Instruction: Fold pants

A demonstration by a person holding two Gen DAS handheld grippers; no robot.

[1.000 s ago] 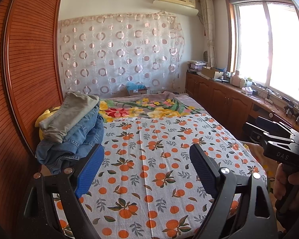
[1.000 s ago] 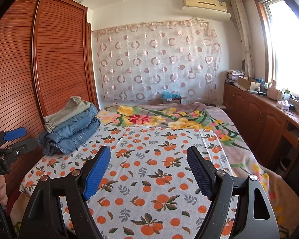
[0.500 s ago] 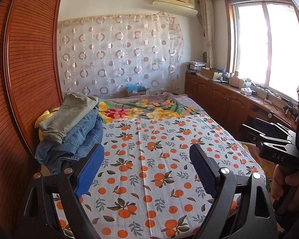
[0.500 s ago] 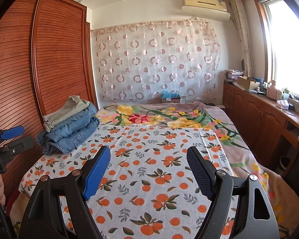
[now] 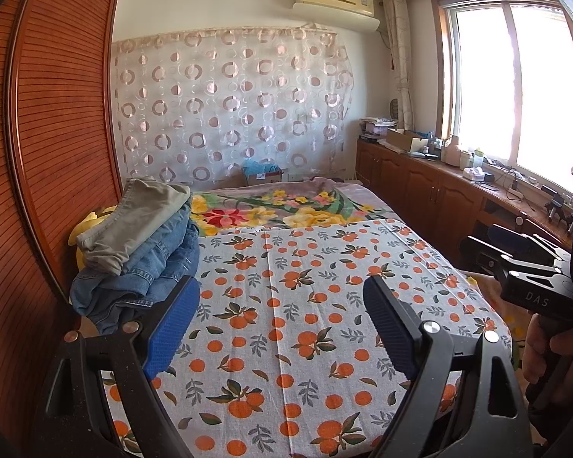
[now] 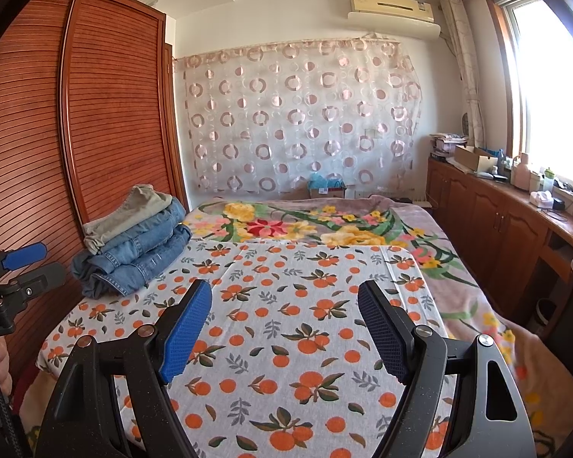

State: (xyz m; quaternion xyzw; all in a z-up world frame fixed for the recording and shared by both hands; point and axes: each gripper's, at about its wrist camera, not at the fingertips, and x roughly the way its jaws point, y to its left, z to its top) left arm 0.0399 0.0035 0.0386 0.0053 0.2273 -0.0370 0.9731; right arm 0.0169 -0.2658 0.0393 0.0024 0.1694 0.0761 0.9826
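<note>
A stack of folded pants [image 5: 141, 244], grey pair on top of blue jeans, sits at the left edge of the bed by the wardrobe; it also shows in the right wrist view [image 6: 133, 236]. My left gripper [image 5: 280, 297] is open and empty above the orange-print sheet [image 5: 305, 305], just right of the stack. My right gripper [image 6: 284, 301] is open and empty over the sheet [image 6: 286, 343], well right of the stack. Each gripper shows at the edge of the other's view.
A slatted wooden wardrobe [image 6: 76, 114] lines the left side. A floral blanket [image 6: 324, 225] covers the far bed. Wooden cabinets [image 6: 515, 221] with clutter run along the right under the window. A patterned curtain [image 5: 229, 107] hangs behind.
Both grippers have drifted slightly back and up from the bed; jaws stay open. The pants stack has not moved.
</note>
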